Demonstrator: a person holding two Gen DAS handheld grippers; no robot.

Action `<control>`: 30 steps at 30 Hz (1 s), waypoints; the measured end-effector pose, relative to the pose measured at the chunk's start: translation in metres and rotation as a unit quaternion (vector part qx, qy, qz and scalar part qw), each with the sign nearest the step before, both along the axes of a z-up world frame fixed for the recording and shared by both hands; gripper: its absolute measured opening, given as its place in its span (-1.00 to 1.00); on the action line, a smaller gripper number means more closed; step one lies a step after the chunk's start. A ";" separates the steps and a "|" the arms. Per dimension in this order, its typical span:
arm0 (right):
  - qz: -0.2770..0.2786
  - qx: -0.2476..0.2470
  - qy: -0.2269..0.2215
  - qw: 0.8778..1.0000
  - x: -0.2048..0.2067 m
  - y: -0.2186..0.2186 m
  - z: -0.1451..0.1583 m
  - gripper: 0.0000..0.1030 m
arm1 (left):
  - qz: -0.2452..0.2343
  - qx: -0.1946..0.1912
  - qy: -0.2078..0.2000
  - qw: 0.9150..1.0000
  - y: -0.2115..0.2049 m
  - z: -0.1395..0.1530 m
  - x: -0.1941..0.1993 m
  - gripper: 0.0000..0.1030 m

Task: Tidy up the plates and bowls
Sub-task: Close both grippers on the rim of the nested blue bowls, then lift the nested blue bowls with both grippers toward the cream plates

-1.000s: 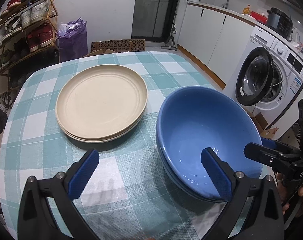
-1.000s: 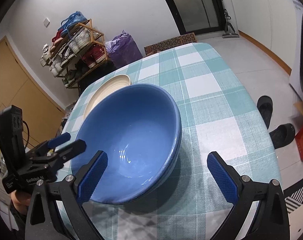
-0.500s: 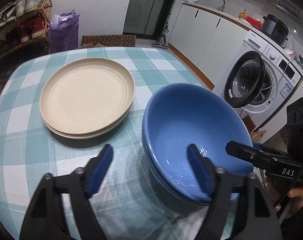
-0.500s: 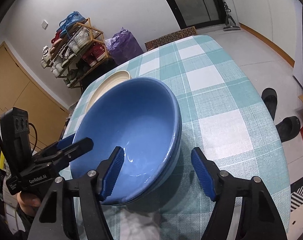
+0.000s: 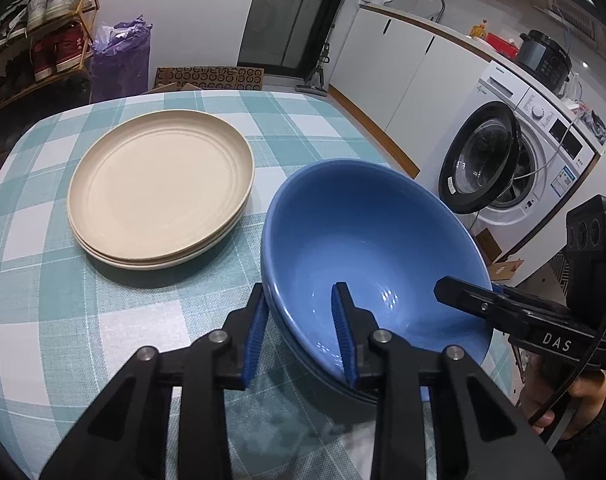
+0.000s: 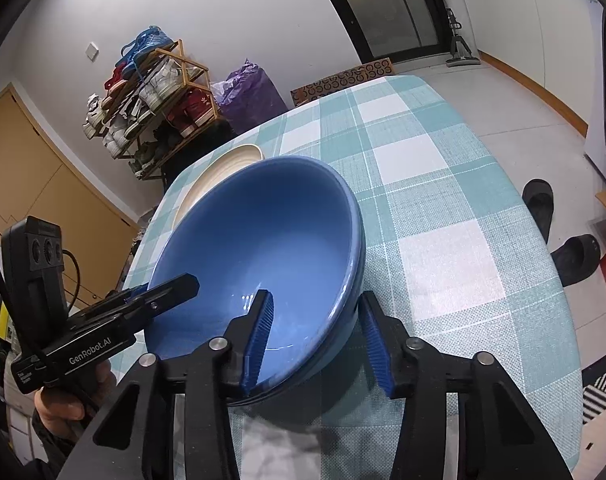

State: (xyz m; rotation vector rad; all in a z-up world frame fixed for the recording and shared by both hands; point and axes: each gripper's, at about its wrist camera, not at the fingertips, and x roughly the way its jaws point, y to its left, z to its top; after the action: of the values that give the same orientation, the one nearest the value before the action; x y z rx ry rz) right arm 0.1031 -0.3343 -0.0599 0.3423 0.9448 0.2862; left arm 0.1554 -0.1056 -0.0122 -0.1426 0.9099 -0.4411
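A stack of blue bowls stands on the checked table, also in the right wrist view. A stack of beige plates lies to its left, partly hidden behind the bowls in the right wrist view. My left gripper straddles the bowls' near-left rim, one finger inside and one outside, nearly closed on it. My right gripper straddles the opposite rim the same way, with a wider gap. Each gripper shows in the other's view, at the bowl's edge.
A washing machine with its door open and white cabinets stand right of the table. A shoe rack and a purple bag stand beyond the far edge. Slippers lie on the floor by the table.
Both grippers have narrowed from wide open and moved onto the blue bowls' rim, one on each side. The bowls and plates have stayed in place.
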 end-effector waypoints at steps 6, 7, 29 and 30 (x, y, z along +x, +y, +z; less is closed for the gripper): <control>-0.004 -0.008 -0.002 1.000 0.000 -0.003 0.000 -0.32 | 0.004 0.003 0.000 1.000 0.000 0.001 -0.001 -0.46; -0.004 -0.010 -0.002 1.000 -0.001 -0.003 0.001 -0.32 | 0.003 0.004 -0.001 1.000 -0.001 0.001 -0.001 -0.46; -0.009 -0.025 -0.011 1.000 -0.011 -0.002 0.008 -0.37 | 0.008 0.020 -0.018 1.000 -0.001 0.011 -0.011 -0.47; -0.008 -0.025 -0.013 1.000 -0.011 -0.002 0.010 -0.37 | 0.008 0.019 -0.019 1.000 -0.001 0.013 -0.011 -0.47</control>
State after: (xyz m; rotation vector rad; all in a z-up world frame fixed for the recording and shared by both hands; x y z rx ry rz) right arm 0.0917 -0.3358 -0.0501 0.2985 0.9222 0.2514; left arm 0.1439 -0.1066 0.0006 -0.1056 0.8781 -0.4096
